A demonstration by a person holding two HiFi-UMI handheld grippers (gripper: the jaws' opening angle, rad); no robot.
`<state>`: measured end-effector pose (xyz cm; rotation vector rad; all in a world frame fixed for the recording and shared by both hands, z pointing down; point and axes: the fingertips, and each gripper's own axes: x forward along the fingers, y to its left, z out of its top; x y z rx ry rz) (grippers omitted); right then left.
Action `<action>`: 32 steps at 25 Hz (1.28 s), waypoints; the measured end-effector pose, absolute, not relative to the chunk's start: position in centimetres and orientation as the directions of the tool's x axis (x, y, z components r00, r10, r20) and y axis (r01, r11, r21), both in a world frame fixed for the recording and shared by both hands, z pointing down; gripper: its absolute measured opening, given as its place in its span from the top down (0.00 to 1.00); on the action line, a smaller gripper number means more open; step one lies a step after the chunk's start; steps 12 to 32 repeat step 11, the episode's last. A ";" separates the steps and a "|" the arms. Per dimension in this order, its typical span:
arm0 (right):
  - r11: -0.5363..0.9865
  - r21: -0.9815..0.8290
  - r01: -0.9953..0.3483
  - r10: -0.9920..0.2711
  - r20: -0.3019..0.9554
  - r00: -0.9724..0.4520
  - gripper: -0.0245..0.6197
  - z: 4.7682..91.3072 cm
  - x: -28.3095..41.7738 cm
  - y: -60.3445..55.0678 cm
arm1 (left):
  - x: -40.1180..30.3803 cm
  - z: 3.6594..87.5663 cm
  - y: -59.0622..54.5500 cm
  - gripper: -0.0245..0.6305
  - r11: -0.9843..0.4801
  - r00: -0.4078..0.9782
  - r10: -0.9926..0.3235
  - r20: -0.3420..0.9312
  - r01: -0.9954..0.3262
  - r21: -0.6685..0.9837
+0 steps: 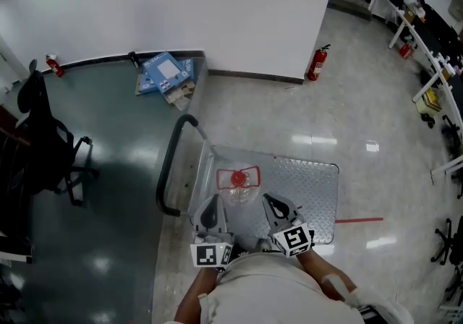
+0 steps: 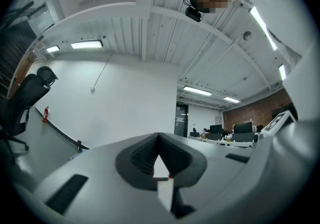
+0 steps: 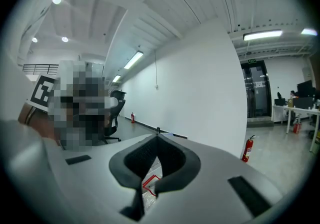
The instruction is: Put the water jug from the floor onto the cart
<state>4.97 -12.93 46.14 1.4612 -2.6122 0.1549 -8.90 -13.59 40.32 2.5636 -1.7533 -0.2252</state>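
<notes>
a: where to look for the water jug (image 1: 238, 184)?
b: off the floor already. shows it upright, red cap on top, on the ribbed metal deck of the cart (image 1: 311, 189), at the end nearest the cart handle (image 1: 168, 171).

a: gripped by anything?
b: no. finds the left gripper (image 1: 212, 203) and the right gripper (image 1: 269, 203) just this side of the jug, clear of it, close in to the person's body. closed tight on both, tips meeting, nothing caught between them in either gripper view. catches only a sliver of the jug's red frame through the gap behind the right gripper's pads.

a: so how much left to do?
b: little or nothing, judging by this. looks like the placing done, with the jug let go and standing on its own. leaves perhaps a step back.

a: and around the cart?
b: glossy pale floor (image 1: 362, 120), then blue cartons (image 1: 165, 73) by the wall, a red fire extinguisher (image 1: 317, 64), a black office chair (image 1: 43, 127) far left. all well apart from the jug.
</notes>
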 end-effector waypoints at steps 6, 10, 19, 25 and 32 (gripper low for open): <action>0.529 -0.016 -0.848 -0.835 0.170 -0.524 0.95 45.9 5.0 -12.8 | -8.9 40.1 -13.2 0.96 -0.359 0.349 -0.931 -0.105 -0.928 0.100; 0.534 -0.013 -0.846 -0.833 0.168 -0.528 0.95 46.1 5.0 -12.9 | -9.0 39.9 -13.4 0.96 -0.356 0.346 -0.932 -0.111 -0.930 0.088; 0.535 -0.010 -0.845 -0.832 0.166 -0.529 0.95 46.1 4.9 -13.0 | -9.0 39.9 -13.5 0.96 -0.355 0.345 -0.931 -0.114 -0.931 0.083; 0.535 -0.010 -0.845 -0.832 0.166 -0.529 0.95 46.1 4.9 -13.0 | -9.0 39.9 -13.5 0.96 -0.355 0.345 -0.931 -0.114 -0.931 0.083; 0.535 -0.010 -0.845 -0.832 0.166 -0.529 0.95 46.1 4.9 -13.0 | -9.0 39.9 -13.5 0.96 -0.355 0.345 -0.931 -0.114 -0.931 0.083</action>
